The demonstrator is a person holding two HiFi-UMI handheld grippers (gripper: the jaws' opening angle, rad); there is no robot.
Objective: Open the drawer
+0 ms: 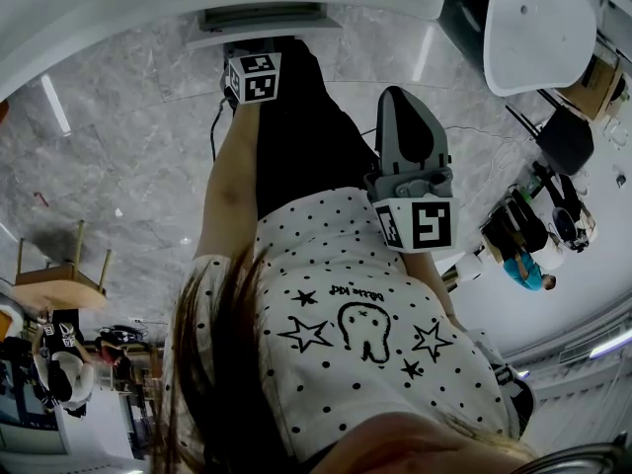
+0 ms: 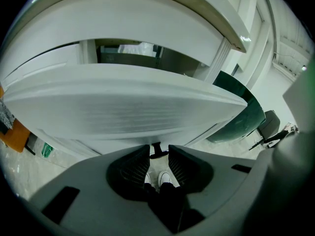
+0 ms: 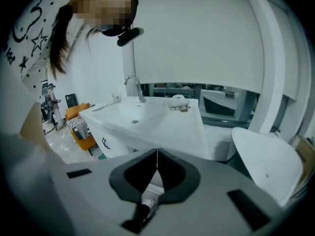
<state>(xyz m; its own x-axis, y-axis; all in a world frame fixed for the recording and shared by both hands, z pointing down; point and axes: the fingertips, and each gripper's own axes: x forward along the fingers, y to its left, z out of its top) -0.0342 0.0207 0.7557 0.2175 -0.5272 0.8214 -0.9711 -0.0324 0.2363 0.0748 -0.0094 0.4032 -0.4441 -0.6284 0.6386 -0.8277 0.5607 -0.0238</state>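
Note:
The white drawer front (image 2: 123, 107) fills the left gripper view, and a dark gap (image 2: 133, 53) shows between it and the counter above. Its small black handle (image 2: 156, 150) sits between the tips of my left gripper (image 2: 158, 154), whose jaws stand a little apart and close on it. In the head view only that gripper's marker cube (image 1: 252, 75) shows, just below the pulled-out drawer (image 1: 262, 16). My right gripper (image 3: 157, 154) is shut with nothing in it and held in the air in front of the person's dotted shirt (image 1: 395, 344), away from the cabinet.
A white vanity with a basin (image 3: 142, 117) and tap (image 3: 132, 82) shows in the right gripper view, with another black handle (image 3: 106, 142) on its cabinet. A white chair (image 3: 268, 161) stands at the right. A wooden stool (image 1: 61, 270) stands on the marble floor.

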